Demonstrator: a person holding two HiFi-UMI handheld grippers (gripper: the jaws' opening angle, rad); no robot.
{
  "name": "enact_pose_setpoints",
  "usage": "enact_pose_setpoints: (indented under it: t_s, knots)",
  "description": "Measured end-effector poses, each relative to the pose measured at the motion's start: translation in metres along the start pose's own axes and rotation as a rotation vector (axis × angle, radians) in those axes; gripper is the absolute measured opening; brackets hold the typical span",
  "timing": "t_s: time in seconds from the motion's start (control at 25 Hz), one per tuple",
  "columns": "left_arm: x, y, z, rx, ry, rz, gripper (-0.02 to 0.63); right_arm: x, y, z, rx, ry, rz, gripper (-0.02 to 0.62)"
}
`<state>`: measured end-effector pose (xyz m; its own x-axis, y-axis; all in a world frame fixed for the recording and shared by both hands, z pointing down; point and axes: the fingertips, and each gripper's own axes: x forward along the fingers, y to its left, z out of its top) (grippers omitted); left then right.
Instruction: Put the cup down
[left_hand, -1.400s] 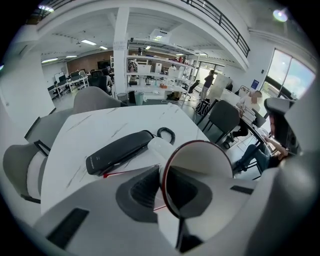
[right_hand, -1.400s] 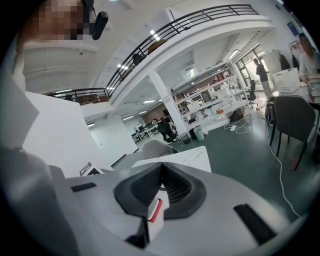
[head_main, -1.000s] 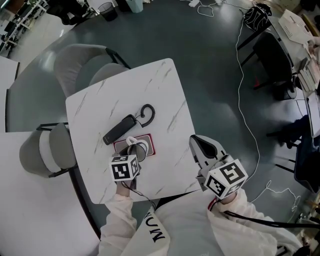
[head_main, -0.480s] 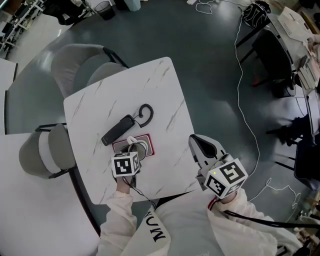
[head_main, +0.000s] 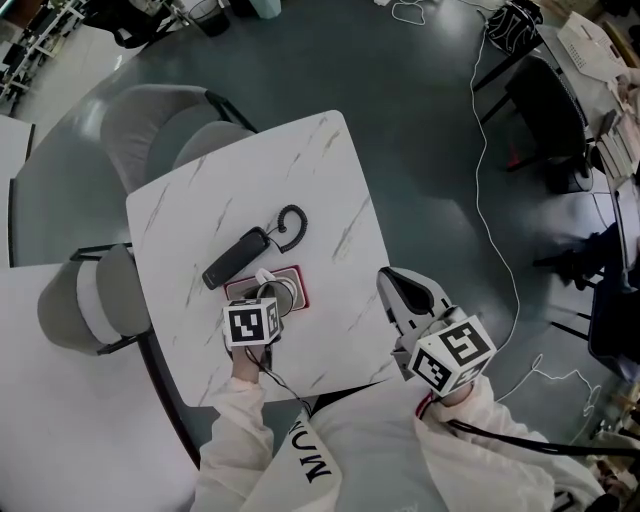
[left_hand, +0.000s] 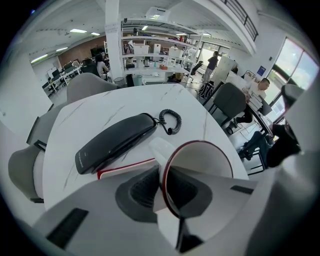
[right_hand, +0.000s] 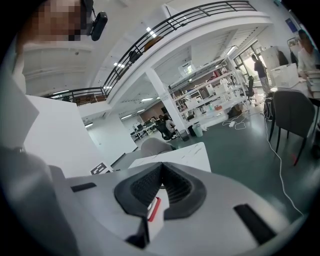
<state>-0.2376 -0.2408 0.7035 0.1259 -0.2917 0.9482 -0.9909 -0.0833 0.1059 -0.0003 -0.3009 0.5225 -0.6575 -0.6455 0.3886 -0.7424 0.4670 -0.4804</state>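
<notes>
A white cup (left_hand: 200, 160) with a dark red rim sits tilted between my left gripper's (left_hand: 162, 172) jaws, which are shut on its wall. In the head view the cup (head_main: 283, 296) hangs just over a flat red-edged pad (head_main: 300, 283) on the white marble table (head_main: 200, 200), with the left gripper (head_main: 268, 292) pointing steeply down at it. My right gripper (head_main: 392, 285) is held still over the table's right front edge. Its jaws are shut with nothing between them, as the right gripper view (right_hand: 161, 186) shows.
A black phone handset (head_main: 236, 257) with a coiled cord (head_main: 293, 224) lies just behind the pad, also seen as the handset (left_hand: 117, 141) in the left gripper view. Grey chairs (head_main: 165, 125) stand at the table's far and left sides. A white cable (head_main: 490, 190) trails across the floor on the right.
My left gripper has tipped a little steeper and edged slightly away from me with the cup, staying over the red-edged pad. The right gripper has not moved.
</notes>
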Motion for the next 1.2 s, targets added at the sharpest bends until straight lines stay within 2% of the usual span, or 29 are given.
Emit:
enact_pose_setpoints:
  t_s: [0.48,0.92,1.12,1.2]
  knots:
    - [0.0033,0.0011,-0.0022,-0.03,0.048,-0.006,0.043,-0.0013,-0.0019,-0.0023,0.01,0.004,-0.003,0.004]
    - [0.0039,0.0008,-0.0017,-0.041,0.034,-0.021,0.043,-0.0011,-0.0025,-0.0056,0.016,0.009,-0.002,0.004]
    - [0.0033,0.0012,-0.0009,0.0,0.041,-0.011,0.045,-0.0004,0.0002,-0.0072,0.019,0.012,0.0,0.005]
    - [0.0033,0.0024,-0.001,0.011,0.041,-0.003,0.075,-0.0011,0.0011,-0.0086,0.02,0.014,0.001,0.003]
